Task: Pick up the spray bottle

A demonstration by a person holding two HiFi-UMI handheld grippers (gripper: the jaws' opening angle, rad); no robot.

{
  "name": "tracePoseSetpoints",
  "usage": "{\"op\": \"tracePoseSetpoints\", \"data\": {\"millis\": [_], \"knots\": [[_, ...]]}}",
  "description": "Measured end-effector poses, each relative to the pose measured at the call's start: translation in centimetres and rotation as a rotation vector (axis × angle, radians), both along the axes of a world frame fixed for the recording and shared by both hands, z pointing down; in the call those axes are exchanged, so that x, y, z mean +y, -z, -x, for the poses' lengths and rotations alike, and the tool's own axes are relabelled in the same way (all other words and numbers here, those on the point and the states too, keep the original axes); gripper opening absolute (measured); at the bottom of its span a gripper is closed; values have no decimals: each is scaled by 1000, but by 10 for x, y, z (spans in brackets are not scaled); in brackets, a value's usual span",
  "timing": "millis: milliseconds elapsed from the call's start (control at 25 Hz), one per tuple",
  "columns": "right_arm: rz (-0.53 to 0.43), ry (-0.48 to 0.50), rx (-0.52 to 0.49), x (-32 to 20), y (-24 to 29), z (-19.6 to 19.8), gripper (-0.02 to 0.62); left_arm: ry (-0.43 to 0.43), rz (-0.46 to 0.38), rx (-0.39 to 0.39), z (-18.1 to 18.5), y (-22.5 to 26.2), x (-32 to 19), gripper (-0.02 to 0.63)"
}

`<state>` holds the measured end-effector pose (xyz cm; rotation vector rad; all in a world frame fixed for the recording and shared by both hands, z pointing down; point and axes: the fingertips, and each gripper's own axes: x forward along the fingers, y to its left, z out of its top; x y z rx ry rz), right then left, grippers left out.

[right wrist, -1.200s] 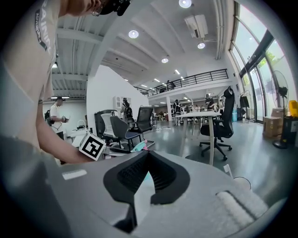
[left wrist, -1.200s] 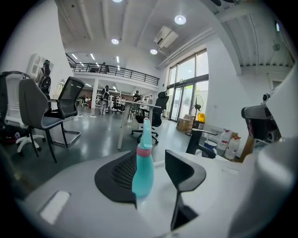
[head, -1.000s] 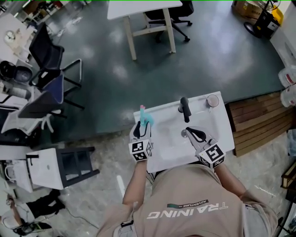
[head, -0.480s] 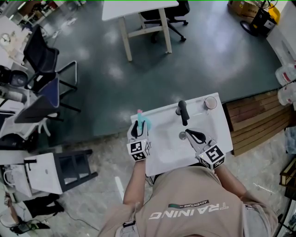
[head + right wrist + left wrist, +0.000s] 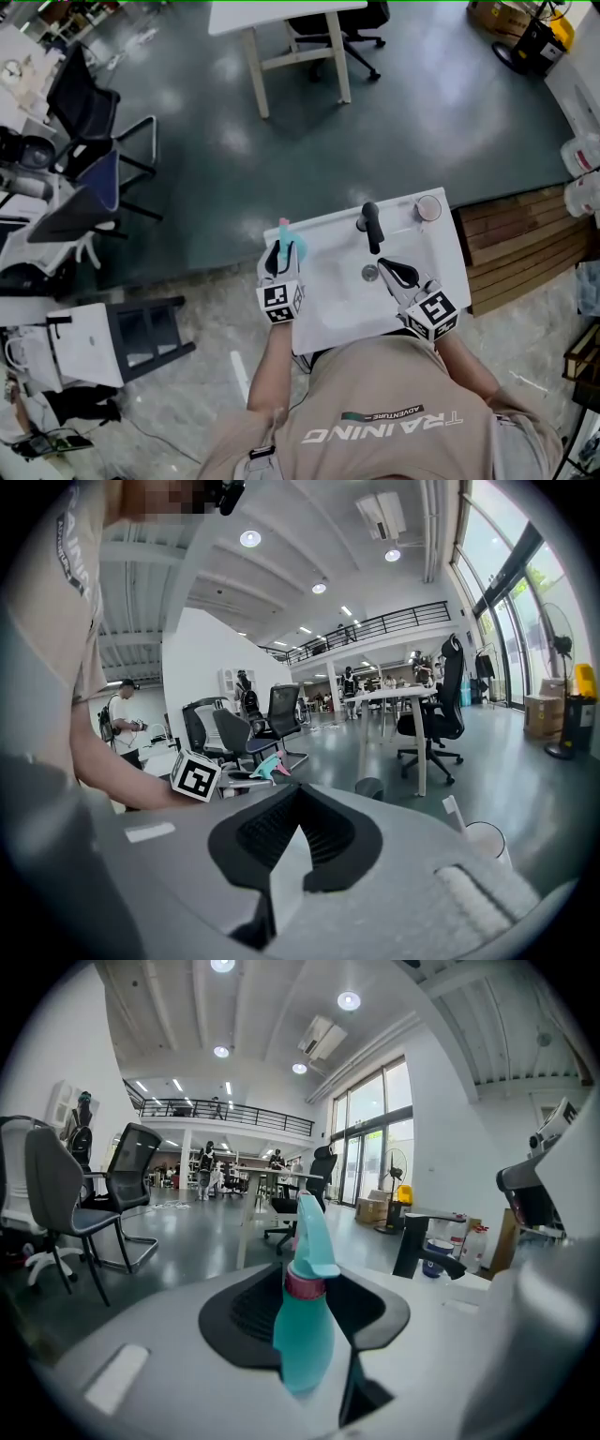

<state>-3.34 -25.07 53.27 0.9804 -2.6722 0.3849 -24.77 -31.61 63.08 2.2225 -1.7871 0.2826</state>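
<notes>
Spray bottle (image 5: pixel 305 1335) stands upright, long axis vertical. Left gripper (image 5: pixel 284 251) jaws have just been closing around it, not yet pressing. Right gripper (image 5: pixel 298 794) jaws are together and empty.

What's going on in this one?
A person stands at a white sink with a claw in each hand. The left claw has just been closing around the teal spray bottle standing on the sink's left rim; no firm grip shows yet. The right claw hangs empty, jaws together, over the sink.
</notes>
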Motion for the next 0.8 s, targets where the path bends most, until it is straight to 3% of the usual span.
{"op": "tracePoseSetpoints", "data": {"millis": [520,800], "knots": [[5,9,-11,0,-3,3,3,-28,-12,-81,-1,0,6,150],[-1,13,-10,0,0,0,3,-22,-34,-58,-3,13,12,149]]}}
